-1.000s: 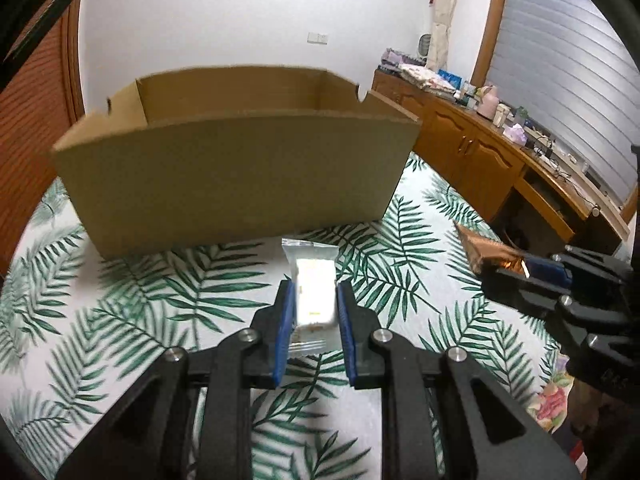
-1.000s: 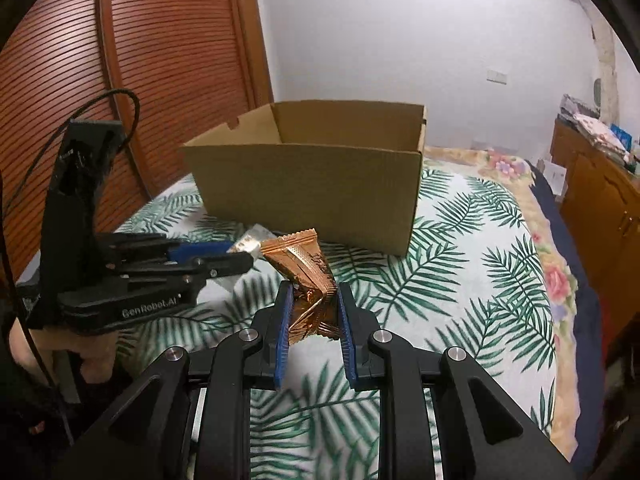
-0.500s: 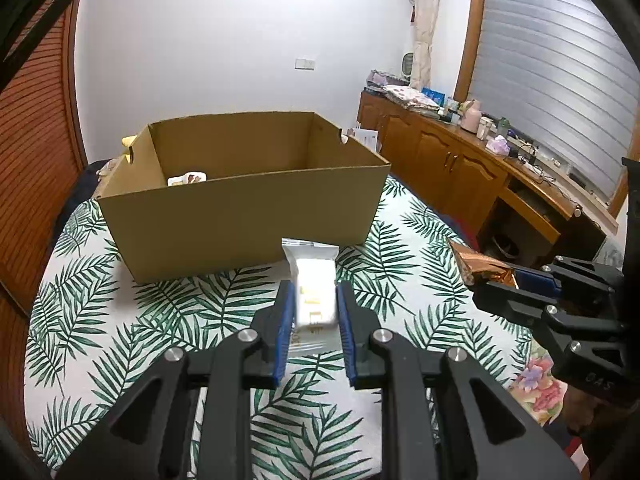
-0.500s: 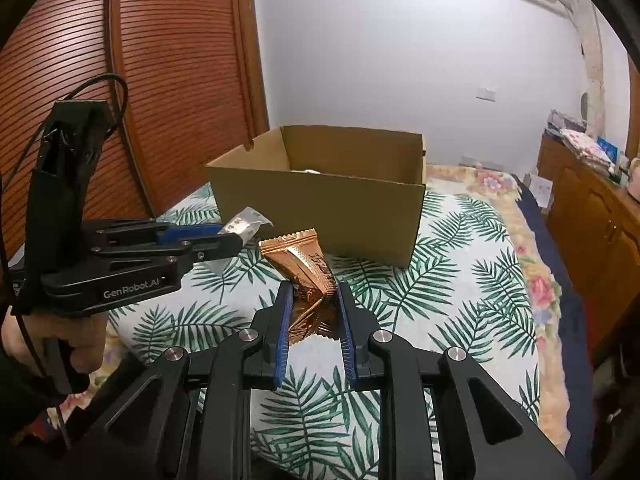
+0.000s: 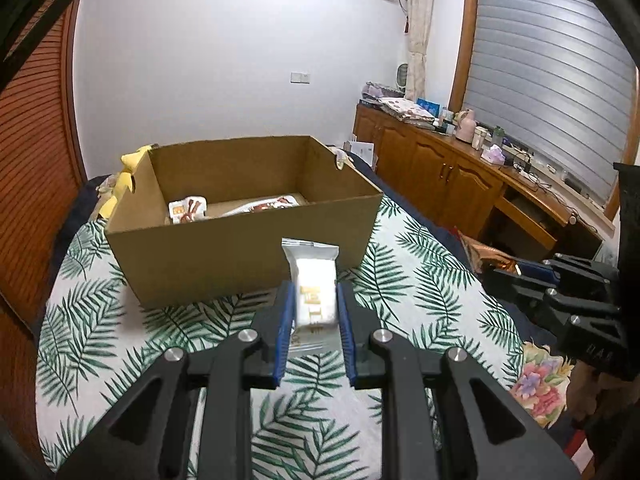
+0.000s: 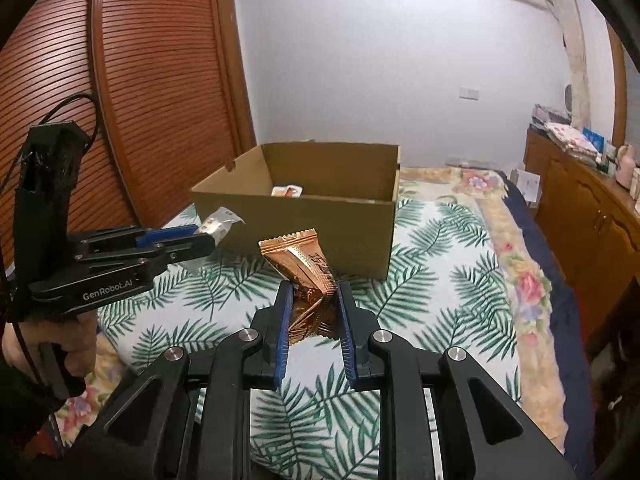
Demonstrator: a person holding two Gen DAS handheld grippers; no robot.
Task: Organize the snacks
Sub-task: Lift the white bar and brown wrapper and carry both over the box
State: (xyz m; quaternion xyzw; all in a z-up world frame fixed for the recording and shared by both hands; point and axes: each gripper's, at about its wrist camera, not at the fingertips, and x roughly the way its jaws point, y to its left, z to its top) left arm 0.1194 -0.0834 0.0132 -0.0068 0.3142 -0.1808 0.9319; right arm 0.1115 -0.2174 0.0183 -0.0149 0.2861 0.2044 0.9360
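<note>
My left gripper point(image 5: 312, 294) is shut on a white snack packet point(image 5: 313, 280) and holds it in the air short of the open cardboard box point(image 5: 240, 248). The box holds a few snack packets point(image 5: 188, 209). My right gripper point(image 6: 313, 294) is shut on a copper-foil snack packet point(image 6: 300, 264), also in the air in front of the box point(image 6: 312, 224). The left gripper shows at the left of the right wrist view point(image 6: 200, 240), and the right gripper with its copper packet point(image 5: 486, 258) at the right of the left wrist view.
The box stands on a bed with a palm-leaf cover point(image 5: 420, 280). A wooden slatted wardrobe point(image 6: 120, 80) is to the left. A wooden sideboard point(image 5: 460, 176) with clutter stands along the right wall under a shuttered window.
Both grippers have risen and drawn back from the box with their packets held. The box's inside and the snacks in it have come into view.
</note>
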